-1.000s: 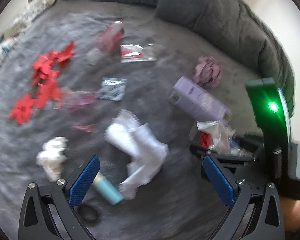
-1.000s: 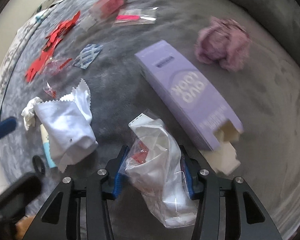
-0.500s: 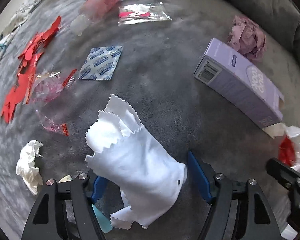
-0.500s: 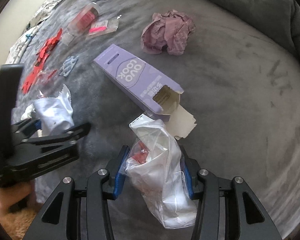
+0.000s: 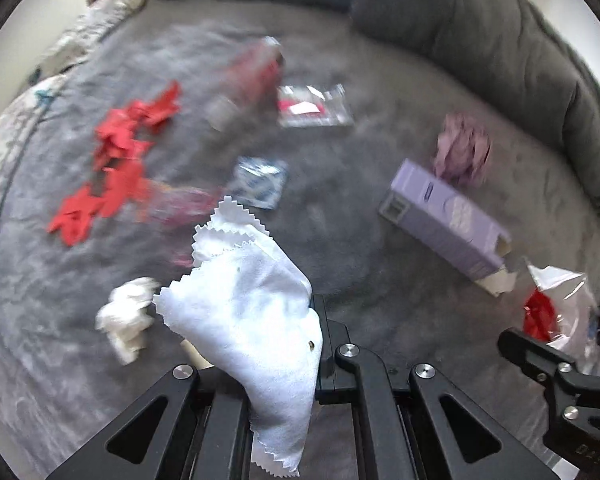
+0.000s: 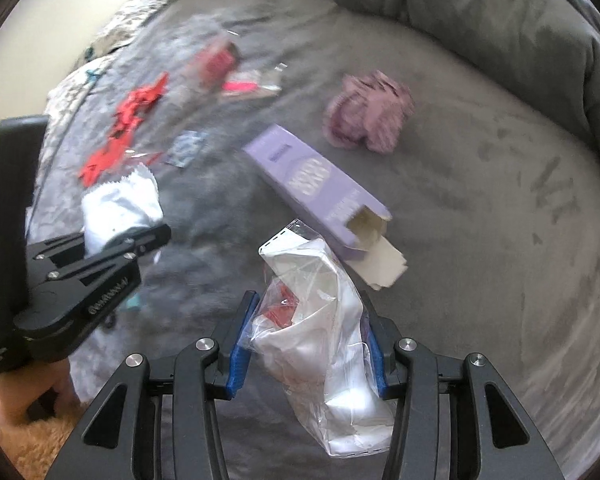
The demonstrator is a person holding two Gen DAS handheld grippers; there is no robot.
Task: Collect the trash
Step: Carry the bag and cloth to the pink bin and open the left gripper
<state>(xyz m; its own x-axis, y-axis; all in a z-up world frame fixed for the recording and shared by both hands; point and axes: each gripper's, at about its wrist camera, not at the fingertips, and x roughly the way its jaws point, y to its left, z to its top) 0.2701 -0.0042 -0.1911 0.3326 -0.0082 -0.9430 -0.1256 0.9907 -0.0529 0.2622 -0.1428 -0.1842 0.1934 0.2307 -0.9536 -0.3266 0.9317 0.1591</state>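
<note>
While the grey plush bed cover (image 5: pixel 380 92) lies strewn with litter, the left gripper (image 5: pixel 278 354) has just been closing and now stands clamped on a white cloth with pinked, zigzag edges (image 5: pixel 244 292), which rises out of the jaws in a loose fold and hangs a corner down between the black arms. The right gripper (image 6: pixel 306 342) pinches a crumpled clear plastic bag (image 6: pixel 320 320) between its blue pads (image 6: pixel 240 340); the bag holds white paper and a scrap of red. Both tools point steeply down at the bed, the left one to the left of the right one, and a bit of the person's hand (image 6: pixel 8 396) shows beneath the left tool. Just beyond the bag lies a lilac carton (image 6: pixel 316 188) with its near end torn open, and a crumpled pink tissue (image 6: pixel 368 116) sits beyond that. Further left are a blue-and-white sachet (image 5: pixel 260 184), a scatter of red paper scraps (image 5: pixel 112 160), a white wad of tissue (image 5: pixel 126 320) near the cloth, and, farthest off, a blurred red-and-clear bottle (image 5: pixel 248 80) beside a clear packet with pink inside (image 5: pixel 314 106). A thick grey duvet (image 6: pixel 480 12) is heaped along the far and right edge, and a patterned sheet (image 6: pixel 140 12) shows at the far left.
</note>
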